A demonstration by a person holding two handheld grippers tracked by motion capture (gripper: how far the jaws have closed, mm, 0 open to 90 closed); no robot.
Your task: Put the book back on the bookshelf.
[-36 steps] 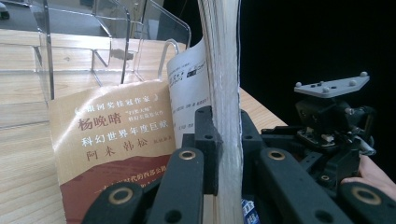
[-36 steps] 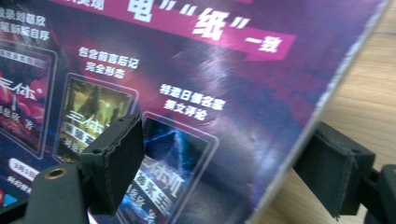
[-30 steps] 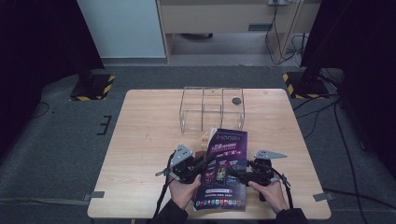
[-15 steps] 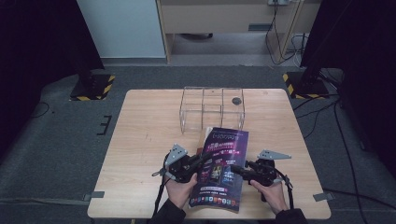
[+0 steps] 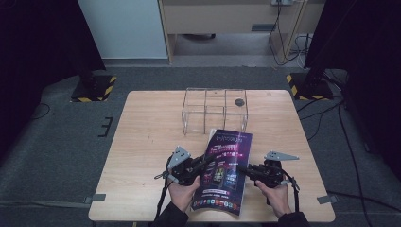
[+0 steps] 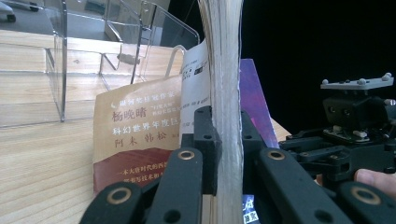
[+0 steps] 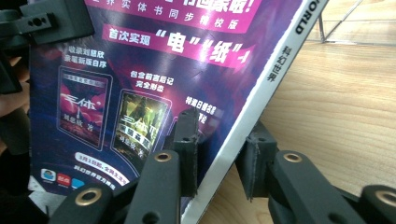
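My left gripper (image 5: 204, 163) is clamped on the fore edge of the magazine (image 5: 224, 173); in the left gripper view both pads squeeze the stacked pages (image 6: 227, 140) at lower centre, with a loose sheet peeling off on the left. My right gripper (image 5: 243, 169) has just been closing around the spine side. In the right gripper view the white spine (image 7: 261, 100) runs diagonally between the jaws, one pad (image 7: 187, 140) over the purple cover, the other (image 7: 254, 158) beneath, with a gap still showing, so I judge it not yet gripping.

The magazine sits at lower centre of the high view, held between my hands just above the table (image 5: 146, 142), its far end pointing toward the clear rack (image 5: 215, 109) at mid-frame.

To do this well, I should finish the right-hand squeeze squarely across the spine, not on the cover alone, so the whole block is caught. The left grip must stay firm so the pages don't fan out, and that loose sheet could snag. Once both hold, I would stand it upright and line the spine up with one slot of the rack before lowering.
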